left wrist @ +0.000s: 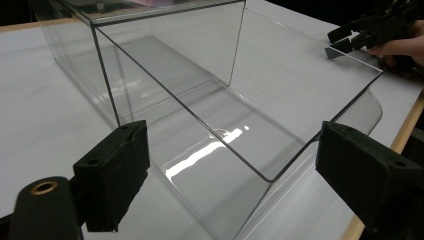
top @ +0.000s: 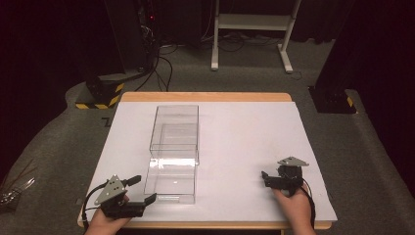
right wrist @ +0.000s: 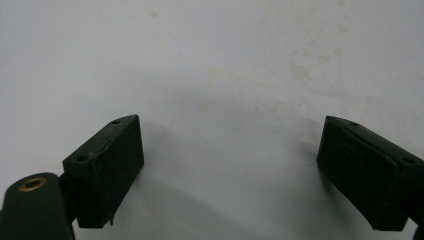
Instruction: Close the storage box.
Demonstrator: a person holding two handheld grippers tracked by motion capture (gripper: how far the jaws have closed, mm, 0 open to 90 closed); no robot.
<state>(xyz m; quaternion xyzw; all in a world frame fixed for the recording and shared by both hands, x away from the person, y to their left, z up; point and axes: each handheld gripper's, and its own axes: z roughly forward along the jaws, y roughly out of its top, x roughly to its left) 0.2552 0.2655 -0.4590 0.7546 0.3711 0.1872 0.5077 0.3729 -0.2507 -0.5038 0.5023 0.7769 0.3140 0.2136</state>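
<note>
Two risks come to my mind when I judge this moment. First, the clear box (top: 173,152) is made of smooth, shiny plastic, so a jaw that closes on a thin wall can slip off, or it can push the box away over the white table cover (top: 244,142) instead of holding it. Second, the lid (left wrist: 280,100) stands open, almost level above the near end of the box, and I cannot tell how firmly it is hinged. If a jaw hits its edge from the side, the lid may drop shut or the whole box may turn.

The box lies on the cover with its long side running away from the person, and its open near end is close to the front edge of the table. The left gripper (top: 138,190) is just beside the near left corner of the box, apart from it, with both jaws spread wide and nothing between them. In the left gripper view the near end of the box and the free corner of the lid sit between the two pads (left wrist: 117,175), a little beyond them, so no pad touches the plastic.

The right gripper (top: 268,177) rests well apart from the box, to its right, also with jaws open, above the bare cover.
</note>
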